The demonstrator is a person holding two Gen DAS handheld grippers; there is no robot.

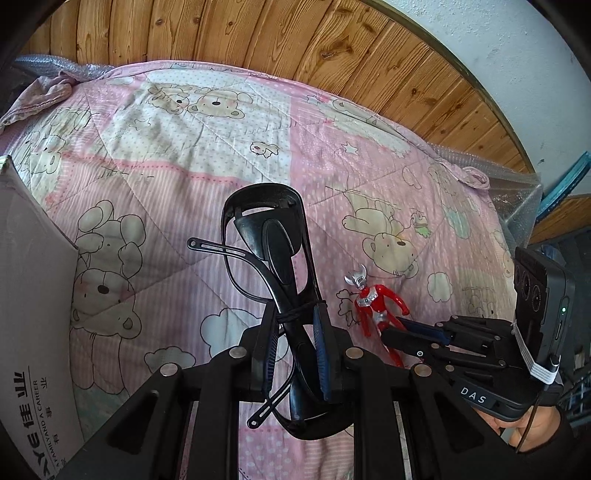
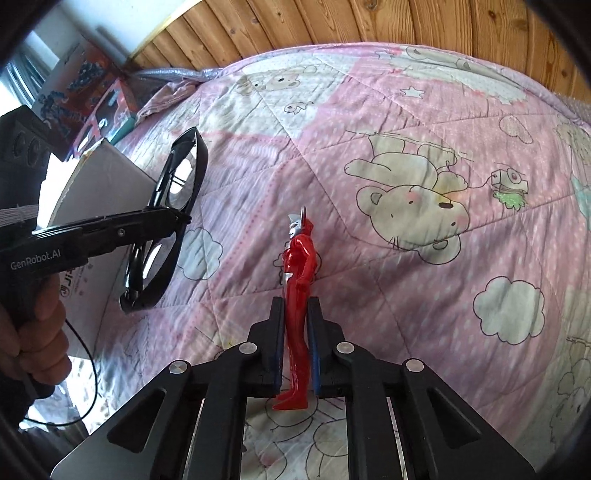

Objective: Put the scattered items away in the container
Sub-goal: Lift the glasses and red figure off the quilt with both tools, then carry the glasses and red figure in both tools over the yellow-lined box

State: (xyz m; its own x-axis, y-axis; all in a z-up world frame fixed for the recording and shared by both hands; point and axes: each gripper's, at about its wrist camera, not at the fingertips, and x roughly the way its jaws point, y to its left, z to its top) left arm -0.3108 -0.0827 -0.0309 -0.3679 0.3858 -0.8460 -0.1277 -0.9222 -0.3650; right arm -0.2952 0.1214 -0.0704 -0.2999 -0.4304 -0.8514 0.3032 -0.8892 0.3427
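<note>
Left wrist view: my left gripper (image 1: 295, 325) is pinching a pair of black glasses (image 1: 273, 254) between its blue-padded fingers (image 1: 320, 350), the frame standing up past the fingertips and one thin temple arm sticking out to the left. The glasses hang above the pink bear-print quilt (image 1: 166, 155) and do not touch it. At the left edge stands the white cardboard box (image 1: 33, 295) with printed lettering on its side, just beside my gripper. To the right, my right gripper (image 1: 402, 328) reaches in low, clamped on the legs of a red toy figure (image 1: 373, 306) with a silver horned head.

From the right wrist, my right gripper (image 2: 295, 317) has its two fingers pressed against the toy figure (image 2: 299, 280) from either side, at the legs; the figure points away from me, head toward the quilt (image 2: 424, 129), feet back between the finger bases. I cannot tell whether it rests on the quilt or is lifted off it. On the left, the other gripper (image 2: 181, 218) holds the glasses (image 2: 173, 206) in front of the open box (image 2: 107, 173), a hand (image 2: 33, 328) gripping its handle. Wood panelling (image 2: 369, 22) runs behind the bed
</note>
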